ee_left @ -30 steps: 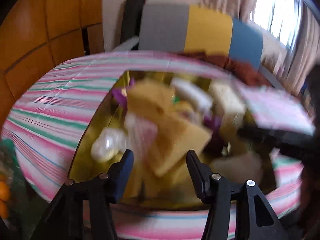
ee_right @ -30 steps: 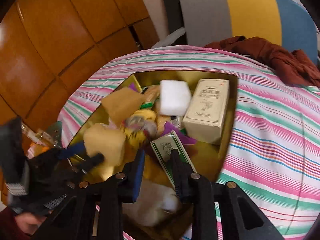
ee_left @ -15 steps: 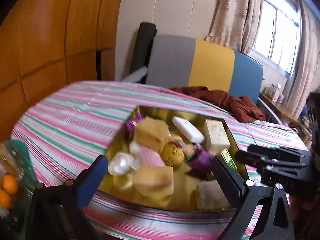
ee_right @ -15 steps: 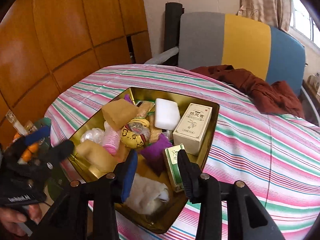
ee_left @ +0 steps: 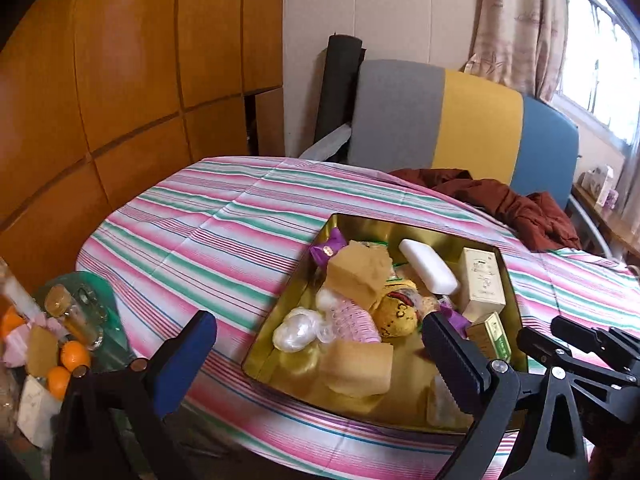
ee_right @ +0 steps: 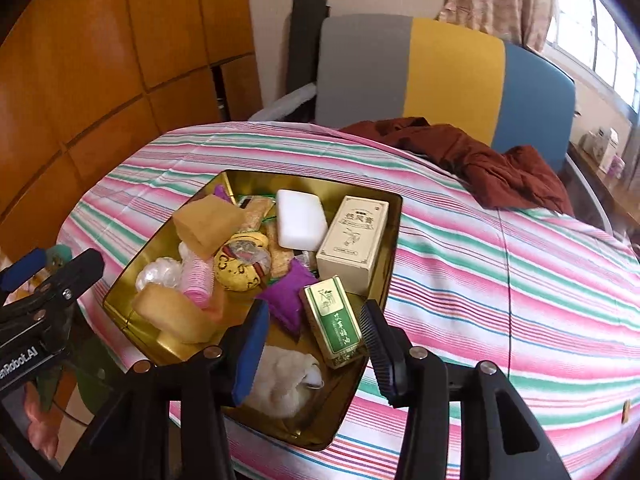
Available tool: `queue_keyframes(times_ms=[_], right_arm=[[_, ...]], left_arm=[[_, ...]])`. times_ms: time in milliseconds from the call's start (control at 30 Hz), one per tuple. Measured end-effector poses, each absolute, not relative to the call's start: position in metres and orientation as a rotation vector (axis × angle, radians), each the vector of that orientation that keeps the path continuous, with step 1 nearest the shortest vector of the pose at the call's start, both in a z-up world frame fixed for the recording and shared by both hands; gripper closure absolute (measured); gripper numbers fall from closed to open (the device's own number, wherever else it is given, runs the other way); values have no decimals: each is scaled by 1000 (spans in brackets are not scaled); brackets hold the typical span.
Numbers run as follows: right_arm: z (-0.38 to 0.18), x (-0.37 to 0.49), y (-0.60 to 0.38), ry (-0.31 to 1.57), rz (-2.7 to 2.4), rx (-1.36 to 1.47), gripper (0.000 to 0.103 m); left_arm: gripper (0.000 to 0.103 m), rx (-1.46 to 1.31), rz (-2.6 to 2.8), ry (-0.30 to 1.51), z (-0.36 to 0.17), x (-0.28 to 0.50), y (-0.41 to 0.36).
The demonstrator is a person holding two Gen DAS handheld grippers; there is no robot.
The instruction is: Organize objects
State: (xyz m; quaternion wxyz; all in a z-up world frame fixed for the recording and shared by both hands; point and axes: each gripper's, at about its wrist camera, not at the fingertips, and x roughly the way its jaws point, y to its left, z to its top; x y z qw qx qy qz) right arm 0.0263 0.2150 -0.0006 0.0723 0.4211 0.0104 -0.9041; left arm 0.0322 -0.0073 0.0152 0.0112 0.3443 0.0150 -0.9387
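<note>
Right wrist view: your right tongs [ee_right: 312,340] hang open, empty, right over the green box [ee_right: 334,326], its long axis running along the fingers; left tongs [ee_left: 320,354] open too.

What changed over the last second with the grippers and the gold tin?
Both hand-held grippers pulled back and up from the gold tin. The left hand-held gripper let go of a tan sponge, now lying in the tin, and opened wide; the right hand-held gripper also opened, empty. The tin's other contents stayed put.
</note>
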Motion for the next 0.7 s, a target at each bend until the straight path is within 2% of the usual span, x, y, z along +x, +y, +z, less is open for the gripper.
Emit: queue_keyframes(times_ms=[267, 533, 700], right_arm=[[2, 24, 218, 12, -2792, 1318, 55], [0, 20, 220, -29, -2781, 1374, 55], [-2, 19, 220, -31, -2789, 1384, 55]], left_arm=[[0, 1130, -2881, 57, 20, 29, -2], [0, 1193, -2839, -7, 15, 25, -1], [0, 1244, -2815, 26, 13, 20, -1]])
